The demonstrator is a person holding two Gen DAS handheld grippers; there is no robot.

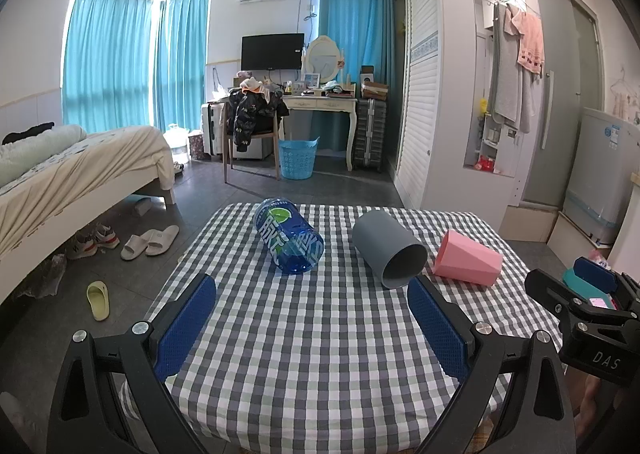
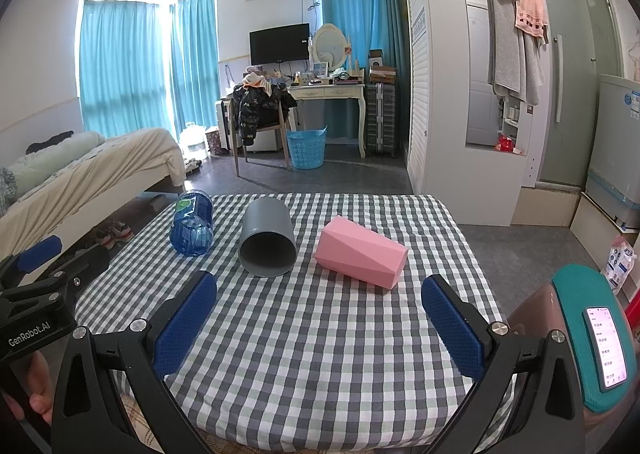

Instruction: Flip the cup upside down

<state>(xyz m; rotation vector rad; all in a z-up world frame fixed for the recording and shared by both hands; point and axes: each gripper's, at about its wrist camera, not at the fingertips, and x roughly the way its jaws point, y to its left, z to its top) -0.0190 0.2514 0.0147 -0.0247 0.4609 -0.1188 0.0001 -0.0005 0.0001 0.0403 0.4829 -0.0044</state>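
Three cups lie on their sides in a row on the checked table: a clear blue cup on the left, a grey cup in the middle with its mouth toward me, and a pink faceted cup on the right. They also show in the right wrist view: blue, grey, pink. My left gripper is open and empty, short of the cups. My right gripper is open and empty, short of the grey and pink cups.
The right gripper's body shows at the table's right edge, the left one's at the left edge. A phone on a teal pad sits at the right. A bed, slippers and a blue basket stand beyond.
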